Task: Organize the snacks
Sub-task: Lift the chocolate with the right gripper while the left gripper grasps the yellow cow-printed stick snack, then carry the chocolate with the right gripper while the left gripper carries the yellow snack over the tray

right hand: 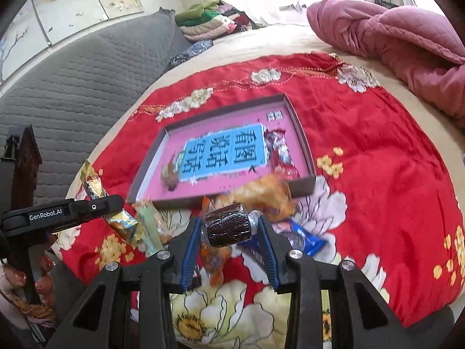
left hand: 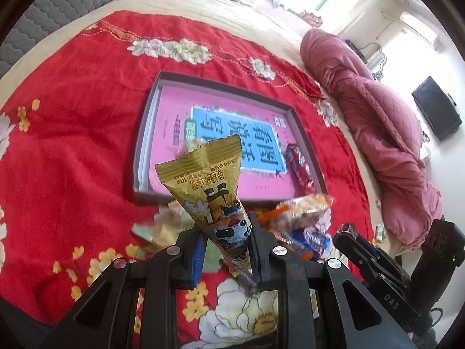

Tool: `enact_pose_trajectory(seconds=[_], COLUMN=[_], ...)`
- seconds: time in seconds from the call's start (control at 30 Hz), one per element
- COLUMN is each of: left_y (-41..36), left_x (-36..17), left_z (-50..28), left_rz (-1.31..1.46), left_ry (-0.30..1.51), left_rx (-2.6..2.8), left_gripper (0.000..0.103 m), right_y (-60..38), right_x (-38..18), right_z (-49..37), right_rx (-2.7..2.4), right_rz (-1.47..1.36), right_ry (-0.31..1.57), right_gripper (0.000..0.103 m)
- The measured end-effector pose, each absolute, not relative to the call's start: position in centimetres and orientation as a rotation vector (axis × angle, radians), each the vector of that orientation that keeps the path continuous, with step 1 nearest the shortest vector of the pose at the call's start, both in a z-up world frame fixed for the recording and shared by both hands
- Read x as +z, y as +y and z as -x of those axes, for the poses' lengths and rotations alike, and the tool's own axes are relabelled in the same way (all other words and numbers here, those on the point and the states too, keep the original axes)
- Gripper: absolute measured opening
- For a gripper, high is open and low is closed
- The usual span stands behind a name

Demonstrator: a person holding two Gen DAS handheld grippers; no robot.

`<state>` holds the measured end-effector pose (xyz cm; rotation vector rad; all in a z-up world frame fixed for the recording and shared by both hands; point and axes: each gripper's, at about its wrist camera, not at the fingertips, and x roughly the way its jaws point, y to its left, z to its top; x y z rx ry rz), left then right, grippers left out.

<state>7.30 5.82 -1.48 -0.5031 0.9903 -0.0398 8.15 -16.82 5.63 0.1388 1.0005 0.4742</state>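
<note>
Left wrist view: a TV (left hand: 437, 107) on the far wall. Right wrist view only: folded clothes (right hand: 209, 20) at the bed's head and a small snack (right hand: 170, 176) at the tray's (right hand: 305, 142) left end. Red packet (left hand: 300, 167) lies in the tray's right end. Loose snack pile (right hand: 302, 238) on the red cover (left hand: 72, 145), just before the tray.

Left gripper (left hand: 225, 250): jaws nearly together, pinching a gold packet (left hand: 209, 180), lifted off the cover. Right gripper (right hand: 229, 241): jaws partly spread, clamped on a dark wrapped cake (right hand: 227, 226).
</note>
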Motion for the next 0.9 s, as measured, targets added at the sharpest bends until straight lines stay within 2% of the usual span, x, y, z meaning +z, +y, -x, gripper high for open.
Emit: enact_pose_trajectory(seconds=[0.53,0.9], left_y=[6.4,9.4], left_x=[0.8,-2.7], left_z=[-12.6,-14.2], left_rz=[0.520,0.603], left_ry=[0.904,0.931], left_rx=[-0.034,0.025], left_gripper=[0.026,0.026], right_y=[-16.0,-14.9], right_x=[7.8,7.5], right_z=[-12.4,-15.3], right_rx=[0.464,0.440], right_rz=[-0.138,-0.140], right_ry=[0.921,0.911], right_gripper=[0.039,0.039])
